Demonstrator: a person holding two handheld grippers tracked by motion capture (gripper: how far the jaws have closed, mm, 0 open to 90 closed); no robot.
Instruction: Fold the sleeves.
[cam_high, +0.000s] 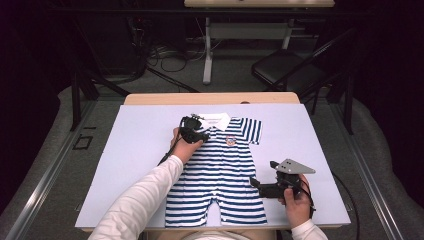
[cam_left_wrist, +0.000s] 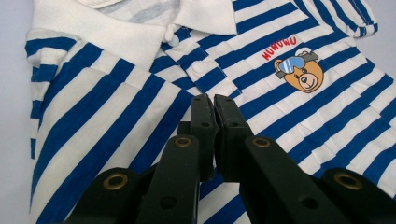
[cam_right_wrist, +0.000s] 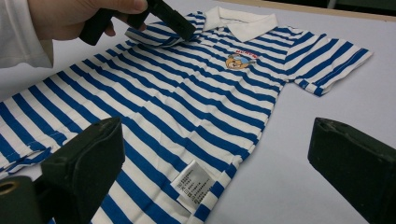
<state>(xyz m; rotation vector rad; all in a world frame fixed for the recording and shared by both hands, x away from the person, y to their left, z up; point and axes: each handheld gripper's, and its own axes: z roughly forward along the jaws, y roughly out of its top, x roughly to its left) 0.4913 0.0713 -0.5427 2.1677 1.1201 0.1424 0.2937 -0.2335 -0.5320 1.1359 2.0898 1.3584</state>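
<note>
On the white counter (cam_high: 310, 145) the striped romper (cam_high: 220, 170) lay flat, collar away from the person. Near that collar, the left gripper (cam_left_wrist: 213, 105) rested on the romper's shoulder, jaws clenched together; whether cloth was pinched between them was hard to make out. The sleeve on that side was folded in and partly hidden under the hand. Beside the romper's side seam, the right gripper (cam_high: 256, 183) stood released, jaws wide apart.
</note>
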